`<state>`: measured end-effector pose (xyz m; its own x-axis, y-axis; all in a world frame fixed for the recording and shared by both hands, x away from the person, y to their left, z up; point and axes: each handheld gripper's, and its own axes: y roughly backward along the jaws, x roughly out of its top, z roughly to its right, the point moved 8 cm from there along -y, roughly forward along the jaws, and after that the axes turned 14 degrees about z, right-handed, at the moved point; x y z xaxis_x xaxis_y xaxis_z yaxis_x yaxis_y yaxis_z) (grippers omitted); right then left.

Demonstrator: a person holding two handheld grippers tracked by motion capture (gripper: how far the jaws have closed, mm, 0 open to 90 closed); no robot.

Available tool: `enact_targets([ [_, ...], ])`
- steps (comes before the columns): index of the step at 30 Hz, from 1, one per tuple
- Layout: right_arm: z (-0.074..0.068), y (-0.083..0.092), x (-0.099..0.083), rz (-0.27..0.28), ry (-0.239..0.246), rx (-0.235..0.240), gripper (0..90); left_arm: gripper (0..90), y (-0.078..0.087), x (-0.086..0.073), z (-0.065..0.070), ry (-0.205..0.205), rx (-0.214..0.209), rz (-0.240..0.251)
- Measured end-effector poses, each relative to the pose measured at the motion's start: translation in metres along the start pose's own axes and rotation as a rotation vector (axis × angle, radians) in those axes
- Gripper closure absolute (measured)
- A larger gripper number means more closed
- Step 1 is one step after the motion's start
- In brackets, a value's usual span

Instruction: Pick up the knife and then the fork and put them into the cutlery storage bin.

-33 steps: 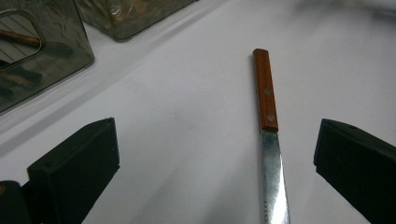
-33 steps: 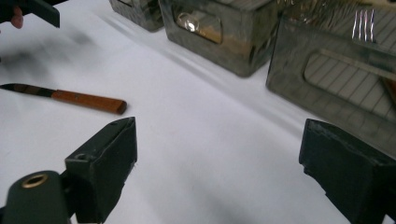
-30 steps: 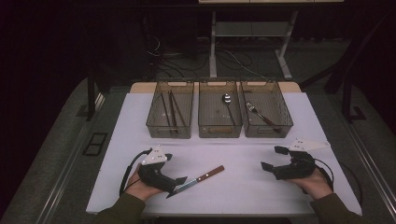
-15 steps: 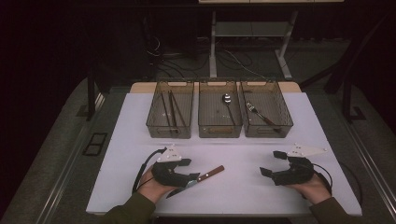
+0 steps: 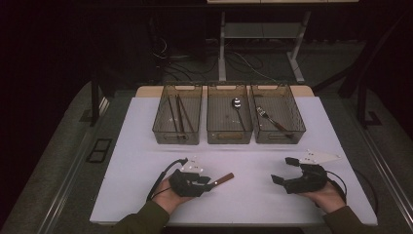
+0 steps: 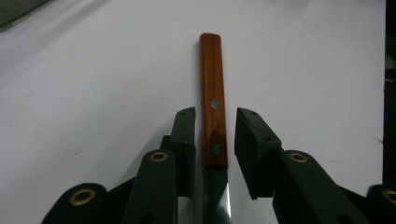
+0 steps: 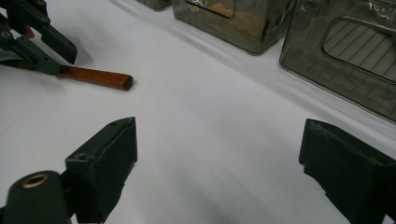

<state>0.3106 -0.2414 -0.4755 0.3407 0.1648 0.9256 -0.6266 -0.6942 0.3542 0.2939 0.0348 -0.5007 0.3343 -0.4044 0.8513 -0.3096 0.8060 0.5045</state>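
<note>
A knife with a brown wooden handle (image 5: 224, 178) lies flat on the white table (image 5: 136, 161), near the front left. My left gripper (image 5: 207, 184) is open and low over it. In the left gripper view the handle (image 6: 212, 88) runs straight between the two jaws near where the blade begins, with a small gap on each side of my left gripper (image 6: 215, 128). My right gripper (image 5: 283, 170) is open wide at the front right with nothing between its jaws (image 7: 219, 154). The right gripper view also takes in the knife handle (image 7: 98, 77) and the left gripper (image 7: 39, 42) at its far left.
Three clear bins stand in a row at the back. The left bin (image 5: 177, 87) holds long dark utensils. A spoon (image 5: 237, 104) lies in the middle bin (image 5: 229, 87), and a fork (image 5: 267, 117) in the right bin (image 5: 276, 87). Bare table lies between the grippers.
My left gripper has slid forward along the knife, so its jaws now straddle the handle instead of the blade end. The right gripper has barely shifted.
</note>
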Motion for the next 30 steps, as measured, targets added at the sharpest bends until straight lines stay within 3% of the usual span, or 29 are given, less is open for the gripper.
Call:
enact_targets([
  [5, 0.000, 0.000, 0.000, -0.003, 0.012, -0.003, 11.6, 72.8, -0.002, -0.003, 0.000, -0.029, 0.007, -0.012],
  [7, 0.000, 0.000, 0.000, -0.004, 0.011, -0.004, 11.6, 74.4, -0.002, -0.004, 0.001, -0.082, 0.010, -0.027],
  [11, 0.001, 0.000, 0.000, -0.004, 0.014, -0.006, 11.6, 76.4, -0.002, -0.004, 0.002, -0.123, 0.021, -0.045],
  [13, 0.001, 0.000, 0.000, -0.003, 0.015, -0.007, 11.6, 76.7, -0.004, -0.003, 0.003, -0.101, 0.022, -0.035],
  [16, 0.001, 0.000, -0.001, -0.006, 0.021, -0.008, 11.6, 77.0, -0.003, -0.002, 0.002, -0.122, 0.018, -0.063],
  [17, 0.000, 0.000, -0.001, -0.008, 0.023, -0.005, 11.6, 77.1, -0.005, -0.001, 0.003, -0.106, 0.021, -0.053],
  [19, -0.001, -0.001, -0.002, -0.015, 0.032, 0.002, 11.6, 77.1, -0.004, -0.001, 0.002, -0.114, 0.008, -0.066],
  [22, -0.003, -0.002, -0.002, -0.028, 0.035, 0.021, 11.6, 77.2, -0.004, 0.001, 0.002, -0.086, -0.007, -0.060],
  [25, -0.005, -0.002, -0.001, -0.039, 0.040, 0.038, 11.6, 77.2, -0.002, 0.002, 0.004, -0.100, -0.036, -0.080],
  [27, -0.007, -0.003, -0.001, -0.047, 0.047, 0.053, 11.6, 77.1, -0.002, 0.005, 0.008, -0.081, -0.056, -0.065],
  [29, -0.010, -0.004, 0.000, -0.054, 0.057, 0.079, 11.6, 77.1, 0.000, 0.006, 0.010, -0.110, -0.088, -0.088],
  [30, -0.012, -0.005, 0.001, -0.056, 0.067, 0.090, 11.6, 77.1, -0.002, 0.008, 0.014, -0.091, -0.094, -0.065],
])
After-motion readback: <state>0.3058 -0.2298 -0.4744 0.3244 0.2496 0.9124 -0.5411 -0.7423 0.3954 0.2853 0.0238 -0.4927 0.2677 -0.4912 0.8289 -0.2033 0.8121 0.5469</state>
